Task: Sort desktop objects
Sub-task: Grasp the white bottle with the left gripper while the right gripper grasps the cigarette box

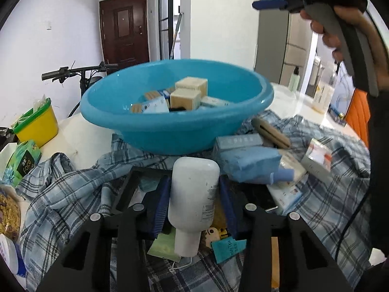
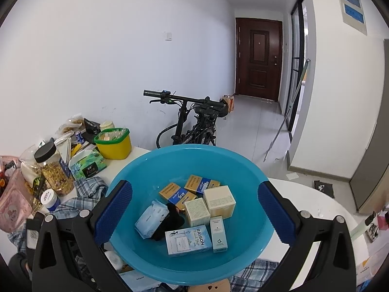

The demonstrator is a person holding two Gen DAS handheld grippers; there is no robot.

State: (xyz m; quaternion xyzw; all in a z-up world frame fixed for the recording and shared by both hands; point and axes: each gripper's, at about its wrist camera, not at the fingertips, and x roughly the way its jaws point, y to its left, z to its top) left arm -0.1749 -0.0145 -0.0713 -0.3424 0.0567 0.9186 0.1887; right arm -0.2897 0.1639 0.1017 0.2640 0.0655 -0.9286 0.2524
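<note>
In the left wrist view my left gripper [image 1: 194, 194] is shut on a white plastic bottle [image 1: 194, 194], its blue pads pressing both sides and its cap toward the camera. It sits over a plaid cloth [image 1: 73, 194] strewn with packets. Just beyond stands a blue basin [image 1: 175, 131] holding several boxes. My right gripper [image 2: 194, 209] is open in the right wrist view, hovering above the basin [image 2: 136, 170] with its fingers spread wider than the boxes [image 2: 218, 200] inside. The same gripper shows at the upper right of the left view, held by a hand [image 1: 325, 31].
A yellow tub [image 2: 114, 143], tissue pack [image 2: 87, 165], granola jar [image 2: 54, 172] and snack bags crowd the table's left. Boxes and a blue pack [image 1: 250, 163] lie right of the bottle. A bicycle [image 2: 189, 119] stands behind the table. The white tabletop [image 2: 316, 202] lies to the right.
</note>
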